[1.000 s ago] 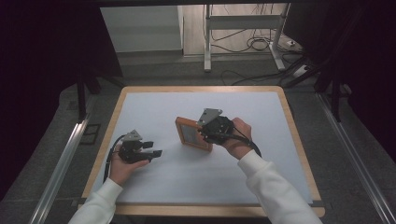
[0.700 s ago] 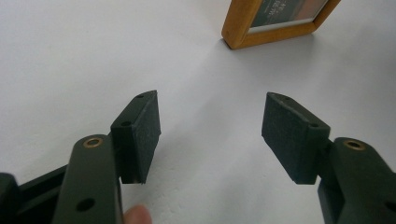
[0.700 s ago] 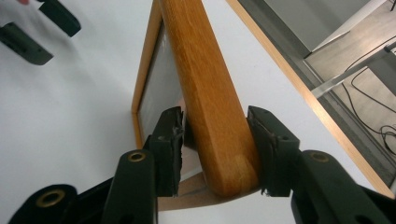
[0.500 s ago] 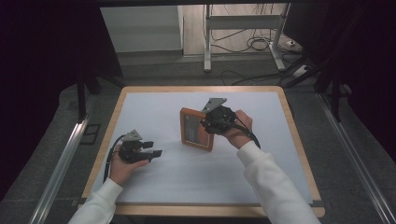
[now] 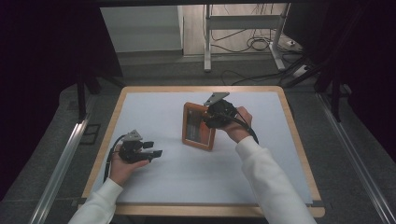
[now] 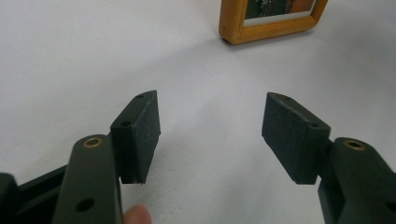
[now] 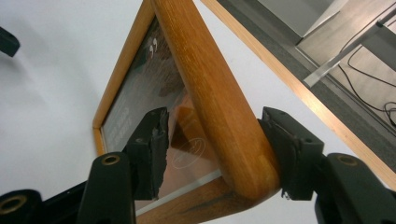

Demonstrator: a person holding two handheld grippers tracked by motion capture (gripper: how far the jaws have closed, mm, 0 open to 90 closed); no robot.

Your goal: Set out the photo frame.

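A wooden picture frame (image 5: 198, 127) stands on edge near the middle of the white mat, its glass toward the person. My right gripper (image 5: 208, 122) straddles its upper right corner. In the right gripper view the thick wooden rail (image 7: 210, 93) runs between the jaws. The right pad (image 7: 285, 154) rests against the wood, while the left pad (image 7: 149, 149) stands off in front of the glass. These jaws have just been opening with the frame between them. My left gripper (image 5: 154, 148) rests open at the near left. Nothing is between its jaws (image 6: 210, 135), and the frame's lower rail (image 6: 271, 30) lies farther off.
The mat lies on a table with a wooden border (image 5: 299, 154). Beyond the far edge stand a metal rack's legs (image 5: 208, 42) and loose cables (image 5: 254, 44) on the floor. Aluminium rails (image 5: 60, 163) run along both sides of the table.
The right hand has carried the frame a little toward the far right and set it more upright, and its jaws have spread wider. The left hand and gripper have stayed still.
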